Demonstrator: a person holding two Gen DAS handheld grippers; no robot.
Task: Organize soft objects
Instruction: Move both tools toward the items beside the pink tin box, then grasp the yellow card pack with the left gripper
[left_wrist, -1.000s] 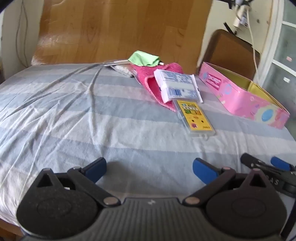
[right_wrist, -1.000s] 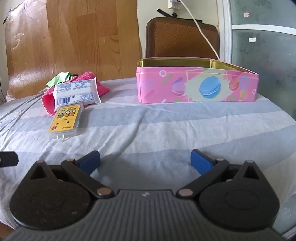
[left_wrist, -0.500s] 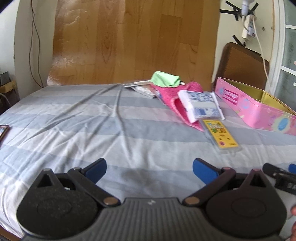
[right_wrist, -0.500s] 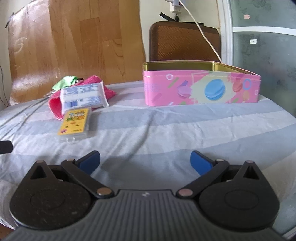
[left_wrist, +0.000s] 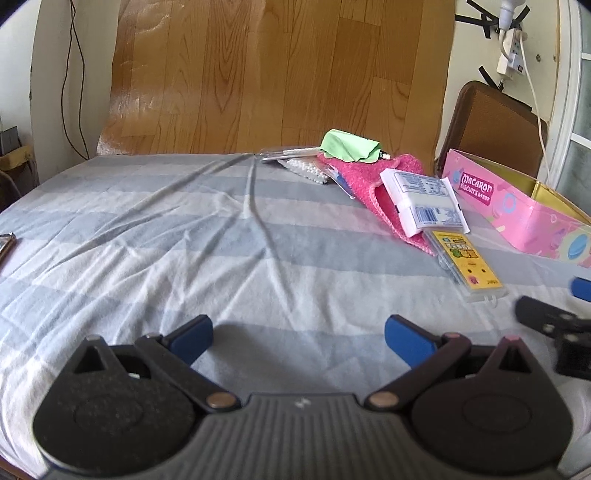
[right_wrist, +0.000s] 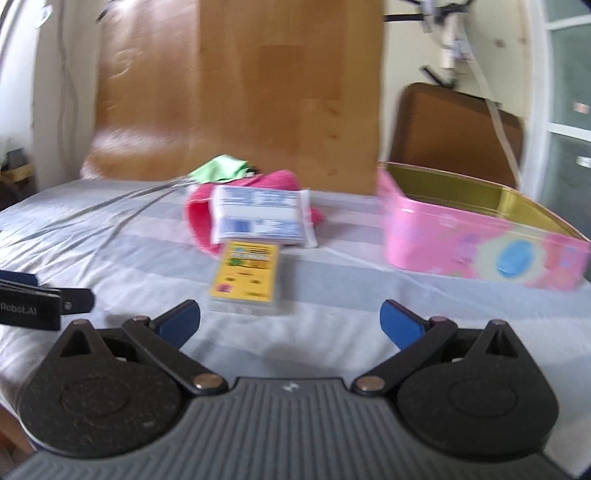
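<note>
A pink knitted cloth (left_wrist: 373, 184) lay toward the far right of the bed, crumpled, with a white tissue pack (left_wrist: 424, 201) resting on top of it. A green cloth (left_wrist: 349, 146) sat bunched on the far end of the pink one. Touching the near edge of the tissue pack, a yellow card in a clear case (left_wrist: 467, 264) lay flat on the sheet. Left of the pink cloth, at the far side, some clear plastic packets (left_wrist: 295, 162) lay partly under it; what they held was too small to tell.

To the right of this cluster stood an open pink biscuit tin (left_wrist: 517, 210) with a gold inside, apart from the cloths and, as far as the view reached inside, with nothing in it. All of this lay on a wrinkled sheet (left_wrist: 184, 240) in wide blue-grey and white stripes, with long creases running from the far edge toward the middle.

The left gripper (left_wrist: 297, 338) hovered low over the near part of the sheet, its blue-tipped fingers spread wide and gripping nothing. The right gripper (right_wrist: 290, 319) was likewise spread wide with nothing between its fingers, pointed at the yellow card just beyond its tips; its view was blurred.

Behind the bed a sheet of wood-grain flooring (left_wrist: 277, 74) leaned against a cream wall. A brown chair back (left_wrist: 491, 125) stood behind the tin, and a white power strip (left_wrist: 511, 55) with a cord hung taped to the wall above it. A dark cable (left_wrist: 70, 74) ran down the wall at the far left.
</note>
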